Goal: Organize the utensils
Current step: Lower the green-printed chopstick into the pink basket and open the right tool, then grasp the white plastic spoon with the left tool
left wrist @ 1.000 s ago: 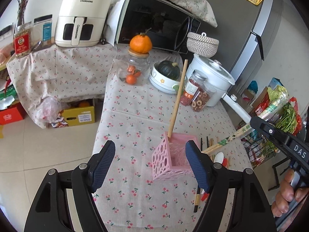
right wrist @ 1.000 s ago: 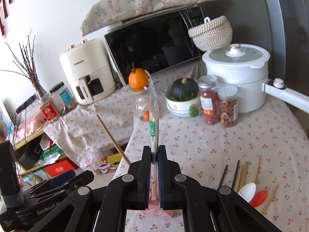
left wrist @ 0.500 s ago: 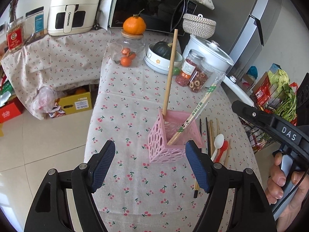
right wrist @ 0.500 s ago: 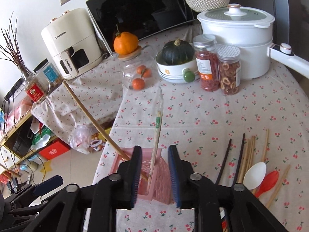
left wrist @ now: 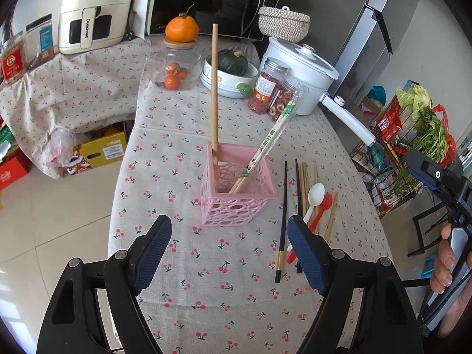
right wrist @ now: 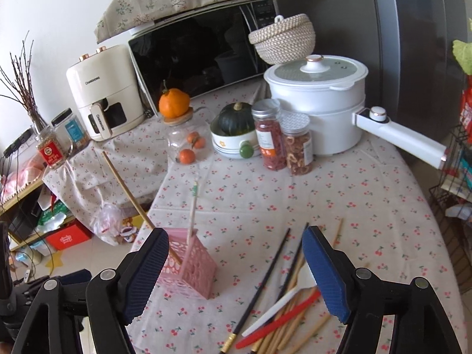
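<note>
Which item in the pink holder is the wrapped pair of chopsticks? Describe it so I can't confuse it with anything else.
Find the pink lattice holder on the cherry-print tablecloth. Two sticks stand in it: the wrapped chopsticks lean toward the jars, in a clear sleeve with green print. The other, a bare wooden stick, is taller and nearly upright.

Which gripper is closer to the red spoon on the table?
The right gripper. It hangs right over the loose pile, with the red spoon between its opening, empty fingers. The left gripper faces the pink basket, with the spoon off by its right finger.
</note>
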`<state>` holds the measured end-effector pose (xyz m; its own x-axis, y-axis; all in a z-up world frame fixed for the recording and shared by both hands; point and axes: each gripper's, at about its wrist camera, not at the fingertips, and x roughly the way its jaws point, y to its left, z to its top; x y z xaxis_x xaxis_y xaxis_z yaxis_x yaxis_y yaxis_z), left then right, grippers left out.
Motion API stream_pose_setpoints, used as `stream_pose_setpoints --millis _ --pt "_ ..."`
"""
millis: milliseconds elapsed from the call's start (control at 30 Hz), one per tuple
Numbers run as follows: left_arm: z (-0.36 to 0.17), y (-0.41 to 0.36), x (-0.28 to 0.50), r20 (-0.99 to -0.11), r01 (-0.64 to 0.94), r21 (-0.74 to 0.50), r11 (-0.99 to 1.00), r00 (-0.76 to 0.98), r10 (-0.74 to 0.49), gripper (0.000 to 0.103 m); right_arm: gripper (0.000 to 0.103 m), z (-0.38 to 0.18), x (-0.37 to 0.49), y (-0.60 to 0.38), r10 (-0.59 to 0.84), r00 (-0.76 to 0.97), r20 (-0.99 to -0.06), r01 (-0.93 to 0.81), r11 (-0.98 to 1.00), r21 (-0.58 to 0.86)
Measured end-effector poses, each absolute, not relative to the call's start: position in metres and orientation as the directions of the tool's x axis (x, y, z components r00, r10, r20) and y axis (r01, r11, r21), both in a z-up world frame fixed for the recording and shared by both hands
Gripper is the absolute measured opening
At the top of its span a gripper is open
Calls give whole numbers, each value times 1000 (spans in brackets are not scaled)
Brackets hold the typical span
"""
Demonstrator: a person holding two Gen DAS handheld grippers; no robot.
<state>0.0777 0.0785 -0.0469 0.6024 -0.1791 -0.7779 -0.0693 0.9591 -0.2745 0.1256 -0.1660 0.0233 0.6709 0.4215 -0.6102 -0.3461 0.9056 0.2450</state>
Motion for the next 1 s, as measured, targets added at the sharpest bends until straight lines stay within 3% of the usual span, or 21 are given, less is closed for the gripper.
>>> stream_pose_setpoints --millis 267,567,633,800,1000 --pt "-47 21 80 -789 31 -243 970 575 -216 83 82 -8 127 -213 292 632 -718 -242 954 175" --pt "-70 -66 107 -856 194 -139 971 469 -216 82 83 -41 135 -280 230 533 -814 -83 972 221" --pt "-76 -83 118 -870 204 -103 973 457 -188 80 83 -52 140 -294 217 504 -836 -45 973 225" --pt "-99 -110 160 -911 214 -116 970 365 -190 64 83 -75 148 -325 200 456 -867 22 972 236" --pt "-122 -132 215 -932 221 -45 974 341 -121 62 83 -97 163 -349 209 410 -888 91 959 268"
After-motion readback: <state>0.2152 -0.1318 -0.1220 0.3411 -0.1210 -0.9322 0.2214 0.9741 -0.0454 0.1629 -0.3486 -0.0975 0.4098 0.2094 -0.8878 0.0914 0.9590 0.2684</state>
